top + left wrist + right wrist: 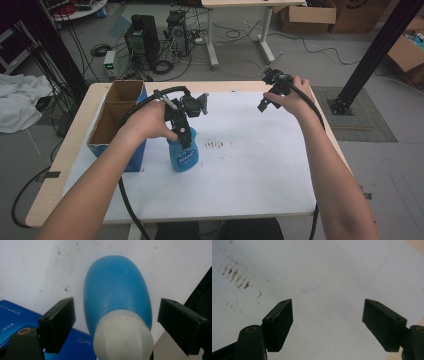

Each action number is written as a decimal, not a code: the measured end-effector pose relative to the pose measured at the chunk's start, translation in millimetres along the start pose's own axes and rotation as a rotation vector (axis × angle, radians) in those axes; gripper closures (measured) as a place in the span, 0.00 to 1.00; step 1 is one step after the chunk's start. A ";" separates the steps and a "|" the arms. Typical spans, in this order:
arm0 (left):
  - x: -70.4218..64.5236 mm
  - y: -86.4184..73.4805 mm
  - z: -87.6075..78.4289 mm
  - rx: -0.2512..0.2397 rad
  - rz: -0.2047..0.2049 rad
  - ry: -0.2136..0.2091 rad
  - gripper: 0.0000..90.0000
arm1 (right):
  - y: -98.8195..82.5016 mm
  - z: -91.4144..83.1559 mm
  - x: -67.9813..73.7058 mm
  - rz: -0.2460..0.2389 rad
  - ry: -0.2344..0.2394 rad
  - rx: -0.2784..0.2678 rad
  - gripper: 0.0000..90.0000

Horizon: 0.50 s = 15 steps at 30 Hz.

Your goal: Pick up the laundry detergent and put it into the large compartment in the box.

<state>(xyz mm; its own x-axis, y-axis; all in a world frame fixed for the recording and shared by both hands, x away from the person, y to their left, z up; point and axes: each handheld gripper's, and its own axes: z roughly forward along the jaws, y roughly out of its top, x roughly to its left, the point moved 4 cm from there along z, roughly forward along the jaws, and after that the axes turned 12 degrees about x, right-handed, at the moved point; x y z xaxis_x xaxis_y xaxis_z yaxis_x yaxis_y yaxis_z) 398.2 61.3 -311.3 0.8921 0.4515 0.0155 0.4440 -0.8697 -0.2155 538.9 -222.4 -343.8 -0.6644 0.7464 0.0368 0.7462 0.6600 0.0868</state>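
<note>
Bottle stands upright on the desk, just beside the box. Left gripper straddles its white cap, jaws wide, not gripping. Right gripper hovers apart, jaws wide and empty. No grasp is made yet; any lifting seems left to do.

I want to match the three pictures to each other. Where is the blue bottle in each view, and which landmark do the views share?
High view: the blue bottle stands left of centre on the white sheet, beside the cardboard box, under the left gripper.
Left gripper view: it sits centre, white cap nearest, between the open jaws.
Right gripper view: not there.
Shared landmark: the brown smudges on the sheet.
</note>
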 end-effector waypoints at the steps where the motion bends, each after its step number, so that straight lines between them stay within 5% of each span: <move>1: -0.1 0.0 0.9 0.003 0.000 -0.001 0.17 | -0.4 -0.1 -0.1 0.003 0.000 0.003 0.27; 15: -0.2 0.0 11.7 0.018 -0.021 -0.004 0.19 | 0.2 0.8 -0.4 0.004 0.001 0.001 0.28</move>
<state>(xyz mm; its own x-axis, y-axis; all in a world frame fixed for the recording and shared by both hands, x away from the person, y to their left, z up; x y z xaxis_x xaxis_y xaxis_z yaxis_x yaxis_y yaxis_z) 397.0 63.5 -322.7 0.8821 0.4707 0.0166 0.4612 -0.8561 -0.2332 539.4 -222.5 -344.6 -0.6618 0.7487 0.0381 0.7487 0.6573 0.0860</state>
